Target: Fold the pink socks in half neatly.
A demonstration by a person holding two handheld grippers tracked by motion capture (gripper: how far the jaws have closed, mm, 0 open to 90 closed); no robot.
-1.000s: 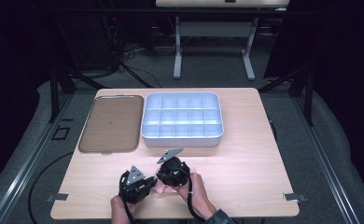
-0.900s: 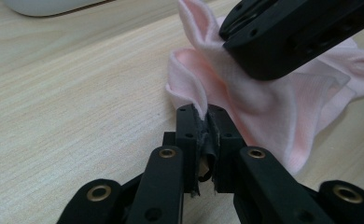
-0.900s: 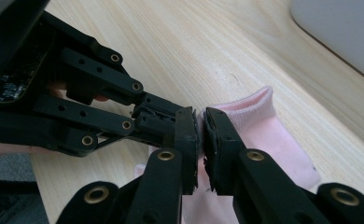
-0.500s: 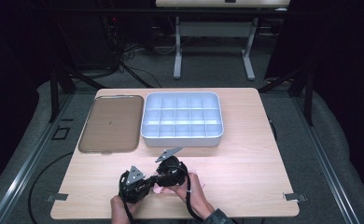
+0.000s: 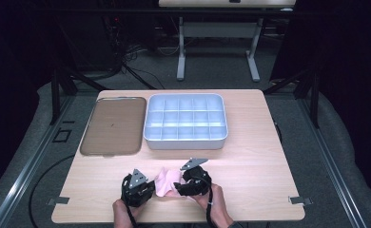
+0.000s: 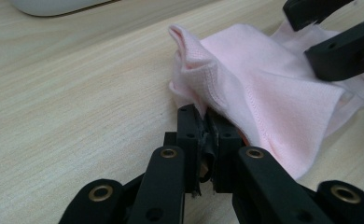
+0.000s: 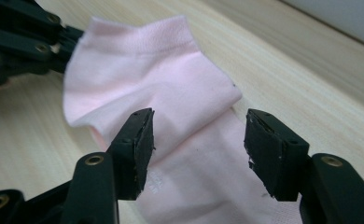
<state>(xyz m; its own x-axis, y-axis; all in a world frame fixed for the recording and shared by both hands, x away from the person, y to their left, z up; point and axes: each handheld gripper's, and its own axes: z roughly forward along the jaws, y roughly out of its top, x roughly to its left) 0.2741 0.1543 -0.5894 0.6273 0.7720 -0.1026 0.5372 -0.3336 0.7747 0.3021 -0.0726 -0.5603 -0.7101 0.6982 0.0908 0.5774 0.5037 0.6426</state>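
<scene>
A pink sock (image 5: 166, 181) lies on the wooden table (image 5: 250, 180) near its front edge, between my two grippers. My left gripper (image 5: 151, 189) is shut on the sock's left edge; in the left gripper view its jaws (image 6: 206, 126) pinch a fold of the pink sock (image 6: 264, 88). My right gripper (image 5: 178, 186) is at the sock's right side. Its jaws (image 7: 199, 140) have just been opening and stand apart over the sock (image 7: 171, 84), pads off the fabric. The left gripper (image 7: 73, 44) shows at the sock's far corner.
A white compartment tray (image 5: 186, 141) stands at the table's back middle. A flat brown tray (image 5: 112, 126) lies to its left. Another table's legs (image 5: 180, 52) stand on the floor beyond. Bare wood stretches to the right of the hands.
My right gripper has moved right and toward the front edge, and its jaws have spread apart. More of the pink sock shows between the grippers. The left gripper has stayed put.
</scene>
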